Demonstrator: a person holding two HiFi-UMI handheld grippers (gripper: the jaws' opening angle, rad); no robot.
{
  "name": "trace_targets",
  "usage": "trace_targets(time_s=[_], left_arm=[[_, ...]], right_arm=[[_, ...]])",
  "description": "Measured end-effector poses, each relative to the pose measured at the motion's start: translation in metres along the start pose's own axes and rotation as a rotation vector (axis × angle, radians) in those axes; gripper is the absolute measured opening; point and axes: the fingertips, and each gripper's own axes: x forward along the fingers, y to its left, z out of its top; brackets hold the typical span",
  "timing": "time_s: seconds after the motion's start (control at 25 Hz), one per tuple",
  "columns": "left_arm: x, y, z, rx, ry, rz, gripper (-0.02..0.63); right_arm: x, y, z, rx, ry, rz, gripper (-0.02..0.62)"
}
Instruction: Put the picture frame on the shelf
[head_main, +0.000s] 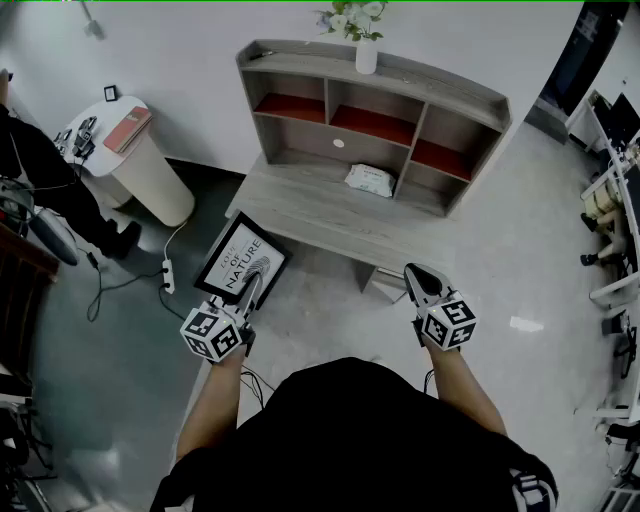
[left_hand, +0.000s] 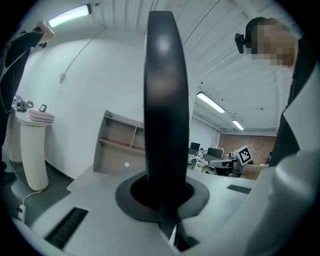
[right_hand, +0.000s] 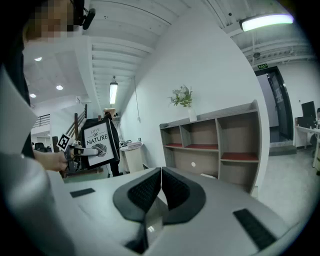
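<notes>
The shelf (head_main: 400, 70) is a grey wooden unit with open compartments, several of them floored in red. It stands at the back of a grey wooden counter (head_main: 320, 215) that is set against a white wall (head_main: 180, 50). A white vase (head_main: 366, 55) of pale flowers (head_main: 352, 15) stands on the shelf's top board. A white packet (head_main: 371, 180) lies on the counter in front of the lower middle compartment, and a small white disc (head_main: 339, 143) shows on the back panel there.

The picture frame (head_main: 243, 262), black-edged with a white print reading "NATURE", is not on the shelf. It hangs over the floor (head_main: 500, 260) just beside the counter's left front corner. The left gripper (head_main: 252, 286) has its jaws clamped on the frame's near edge; in the left gripper view that edge rises as a dark bar straight out of them. The right gripper (head_main: 420, 272) hovers off the counter's front edge with its jaws pressed together on nothing.

The floor is smooth, grey and glossy. To the left stands a white rounded pedestal (head_main: 150, 170) with a pink book (head_main: 127, 128) on top, and a white power strip (head_main: 168, 275) with a trailing cable lies on the floor. A person in black (head_main: 40, 170) stands at the far left. At the right are white desks (head_main: 610, 190) and a dark doorway (head_main: 595, 50). The gripper views show a white ribbed ceiling with strip lights (right_hand: 265, 21).
</notes>
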Motion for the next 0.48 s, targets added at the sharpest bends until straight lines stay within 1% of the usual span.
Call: trace_targets(time_s=[0.24,0.48], left_arm=[[-0.016,0.015,0.001,-0.002,0.000,-0.006,0.029],[-0.017,0.026,0.002,-0.009,0.003,-0.032,0.029]], right_arm=[[0.008,0.016,-0.003,-0.005,0.007,-0.016,0.018],[0.014,0.026,-0.009,-0.002,0.016,-0.033,0.018]])
